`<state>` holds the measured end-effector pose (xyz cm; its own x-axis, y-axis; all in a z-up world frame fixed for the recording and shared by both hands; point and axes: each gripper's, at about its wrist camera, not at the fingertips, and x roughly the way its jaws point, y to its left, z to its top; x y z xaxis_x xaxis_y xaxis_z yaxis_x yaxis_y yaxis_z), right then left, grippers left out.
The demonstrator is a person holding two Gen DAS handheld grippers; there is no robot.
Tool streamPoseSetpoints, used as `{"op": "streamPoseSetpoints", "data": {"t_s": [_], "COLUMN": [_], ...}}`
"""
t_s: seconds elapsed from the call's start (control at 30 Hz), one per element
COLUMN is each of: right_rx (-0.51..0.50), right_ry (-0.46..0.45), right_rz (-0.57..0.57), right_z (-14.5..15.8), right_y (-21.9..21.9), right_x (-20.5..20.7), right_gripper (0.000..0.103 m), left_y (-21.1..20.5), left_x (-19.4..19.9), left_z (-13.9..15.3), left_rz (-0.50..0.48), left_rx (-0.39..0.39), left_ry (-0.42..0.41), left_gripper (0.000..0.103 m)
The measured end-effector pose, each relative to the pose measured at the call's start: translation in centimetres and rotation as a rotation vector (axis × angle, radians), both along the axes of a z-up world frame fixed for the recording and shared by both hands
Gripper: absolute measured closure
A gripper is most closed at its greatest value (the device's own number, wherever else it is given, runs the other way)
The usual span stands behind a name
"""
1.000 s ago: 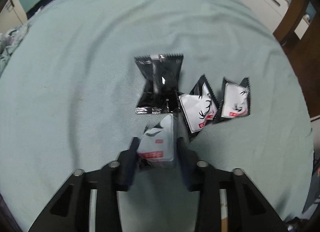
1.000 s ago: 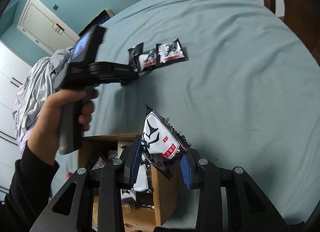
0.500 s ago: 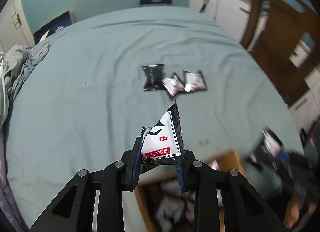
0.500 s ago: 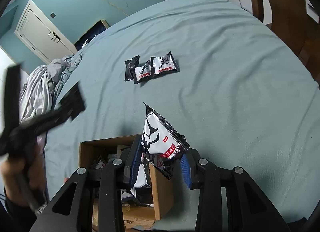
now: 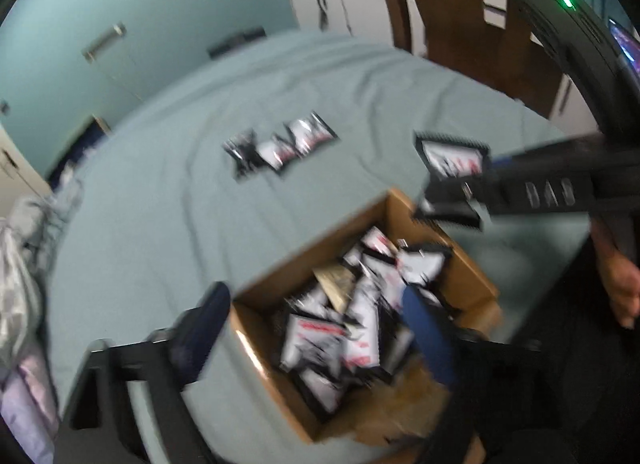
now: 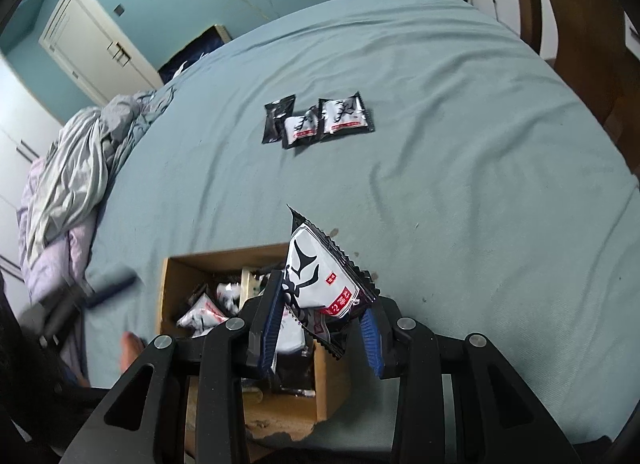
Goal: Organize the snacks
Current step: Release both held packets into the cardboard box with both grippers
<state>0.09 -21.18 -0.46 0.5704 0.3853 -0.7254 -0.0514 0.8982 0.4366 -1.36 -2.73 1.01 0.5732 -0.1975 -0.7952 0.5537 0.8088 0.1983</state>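
Snack packet (image 6: 320,276) in right tool (image 6: 322,330)

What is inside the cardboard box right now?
The cardboard box holds a loose heap of black-and-white snack packets with red labels, plus a tan piece among them. The pile covers the box floor, and blur prevents a count.

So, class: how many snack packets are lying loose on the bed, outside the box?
3, in a row mid-bed: a dark packet on the left, a white packet overlapping it, another packet on the right. The right claw grips a fourth over the box.
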Motion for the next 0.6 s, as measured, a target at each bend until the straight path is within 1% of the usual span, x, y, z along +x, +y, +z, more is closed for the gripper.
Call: {"op": "streamPoseSetpoints", "data": {"t_s": [0.07,0.17,0.23,0.3,0.4,0.47,0.6], "right_rx": [-0.017,-0.034,-0.052,-0.059,-0.088,-0.112,-0.098], "right_ry": [-0.009,-0.016,-0.019,-0.014,-0.007,-0.011,-0.027], "right_rz": [0.022,0.049,0.075,0.115,0.17,0.202,0.253], "right_z": [0.1,0.1,0.1,0.0,-0.2,-0.2,-0.1], "right_y": [0.5,1.2,1.8,2.6,3.8,4.6,5.2], "right_x": [-0.2,-0.5,-0.5,-0.5,-0.5,-0.5,-0.5], "right_gripper": [0.069,0.069,0.069,0.069,0.069,0.069,0.068], "left_y": [0.4,1.6,2.5,3.5,4.4,4.9,5.1], "left_x": [0.2,1.0,1.6,2.3,3.0,3.4,3.9], "left_z": [0.5,0.8,0.6,0.3,-0.3,-0.8,-1.6], "left_rz": [0.026,0.096,0.139,0.198,0.256,0.293,0.364], "left_rx": [-0.009,-0.022,-0.034,-0.049,-0.055,-0.042,0.047], "left_ry": [-0.04,-0.043,-0.029,-0.007,0.021,0.03,0.019], "left_gripper": [0.011,0.009,0.007,0.003,0.002,0.002,0.001]}}
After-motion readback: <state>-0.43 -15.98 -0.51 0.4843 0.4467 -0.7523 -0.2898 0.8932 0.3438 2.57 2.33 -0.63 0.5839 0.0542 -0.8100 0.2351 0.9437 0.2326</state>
